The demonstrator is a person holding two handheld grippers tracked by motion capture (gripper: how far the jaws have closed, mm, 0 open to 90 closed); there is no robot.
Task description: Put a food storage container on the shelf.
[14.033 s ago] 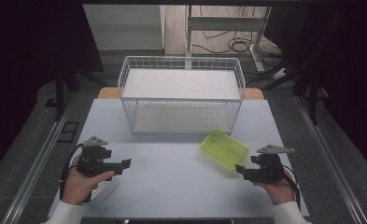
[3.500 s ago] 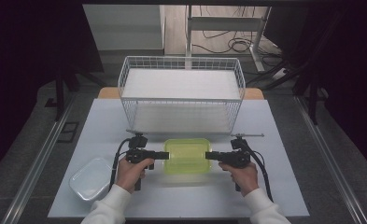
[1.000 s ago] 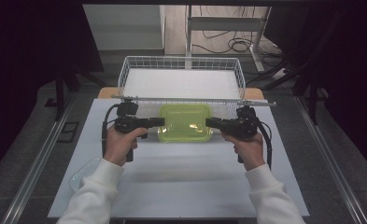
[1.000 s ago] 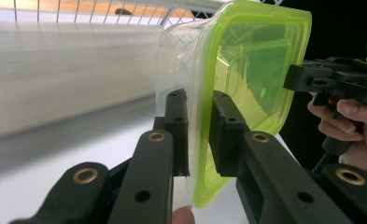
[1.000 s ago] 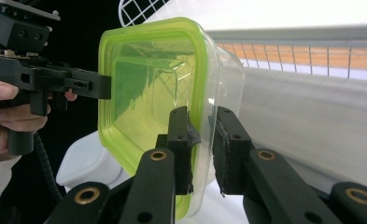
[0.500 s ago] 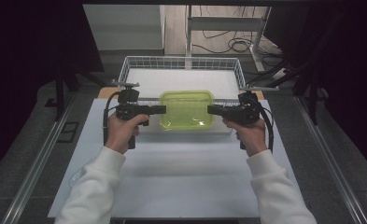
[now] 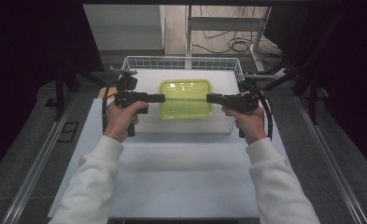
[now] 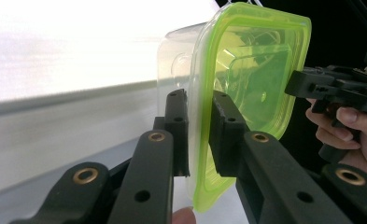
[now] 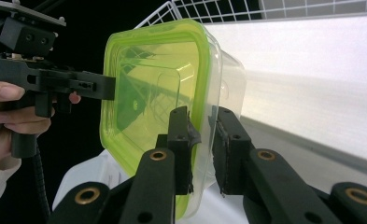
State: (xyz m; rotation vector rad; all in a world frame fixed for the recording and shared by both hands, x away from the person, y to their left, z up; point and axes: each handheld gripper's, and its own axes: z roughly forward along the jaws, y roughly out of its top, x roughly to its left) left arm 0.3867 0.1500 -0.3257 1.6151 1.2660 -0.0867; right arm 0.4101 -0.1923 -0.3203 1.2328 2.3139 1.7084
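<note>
A clear plastic container with a lime-green lid [image 7: 186, 98] hangs level in the air above the white wire basket [image 7: 181, 60]. My left gripper [image 7: 161, 98] is shut on its left rim, my right gripper [image 7: 209, 98] on its right rim, the two pointing at each other. In the left gripper view the jaws [image 8: 197, 100] pinch the lid's edge and the tub wall [image 8: 251, 70], with the other gripper [image 8: 307, 84] at the far side. In the right gripper view the jaws [image 9: 202, 116] clamp the container's rim [image 9: 153, 93], opposite the left gripper [image 9: 97, 86].
The basket stands at the far end of the white table [image 7: 181, 177], with its white floor showing under the container. Dark curtains flank both sides. Cables and a metal frame [image 7: 228, 23] lie on the floor behind the basket.
Both hands have carried the container up and away from me, from just in front of the basket to above its inside. The grips on its two sides are unchanged.
</note>
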